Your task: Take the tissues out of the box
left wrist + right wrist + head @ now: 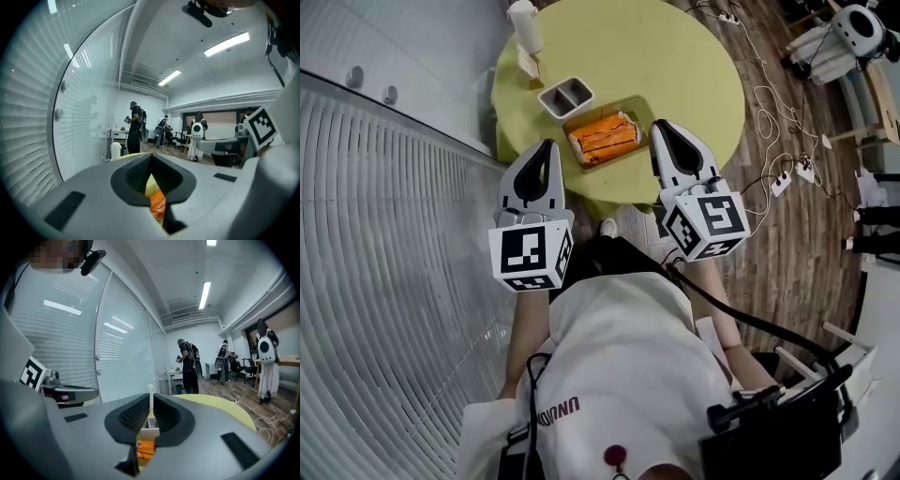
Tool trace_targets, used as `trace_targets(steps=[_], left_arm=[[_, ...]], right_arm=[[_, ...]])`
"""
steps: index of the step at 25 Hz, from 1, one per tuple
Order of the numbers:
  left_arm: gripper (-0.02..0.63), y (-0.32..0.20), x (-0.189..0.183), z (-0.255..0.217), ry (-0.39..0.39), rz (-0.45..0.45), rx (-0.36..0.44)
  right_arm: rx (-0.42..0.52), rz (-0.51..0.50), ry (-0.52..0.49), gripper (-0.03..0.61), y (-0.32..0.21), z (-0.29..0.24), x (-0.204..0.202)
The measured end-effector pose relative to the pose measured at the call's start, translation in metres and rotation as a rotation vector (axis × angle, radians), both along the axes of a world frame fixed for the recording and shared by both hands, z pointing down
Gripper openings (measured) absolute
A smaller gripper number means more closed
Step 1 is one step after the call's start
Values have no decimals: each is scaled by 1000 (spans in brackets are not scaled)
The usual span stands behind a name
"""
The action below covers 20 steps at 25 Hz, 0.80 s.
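Round green table point(684, 66) up ahead, with the orange tissue box point(604, 138) lying near its front edge; no lettering on it is readable. Left gripper point(548, 147) and right gripper point(660, 128) are held nearly level either side of it, both with jaws closed and empty.

The white-shirted person's point(628, 366) grey left gripper point(548, 146) and right gripper point(659, 127) each bear 1 black-and-white marker cube point(531, 255).
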<state>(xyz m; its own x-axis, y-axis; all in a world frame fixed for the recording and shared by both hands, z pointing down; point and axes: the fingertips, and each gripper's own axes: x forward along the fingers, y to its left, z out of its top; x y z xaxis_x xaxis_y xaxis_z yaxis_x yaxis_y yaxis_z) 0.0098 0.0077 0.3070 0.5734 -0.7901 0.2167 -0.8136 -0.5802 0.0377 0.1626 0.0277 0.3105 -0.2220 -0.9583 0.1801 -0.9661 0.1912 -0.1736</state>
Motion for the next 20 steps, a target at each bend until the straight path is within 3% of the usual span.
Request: trace_targets(steps=[5, 20], left_arm=[[12, -15, 8, 8, -8, -60, -11], [12, -67, 11, 31, -24, -94, -67]], right_arm=[[-49, -91, 47, 23, -19, 22, 13], [-190, -347, 188, 28, -69, 71, -1]])
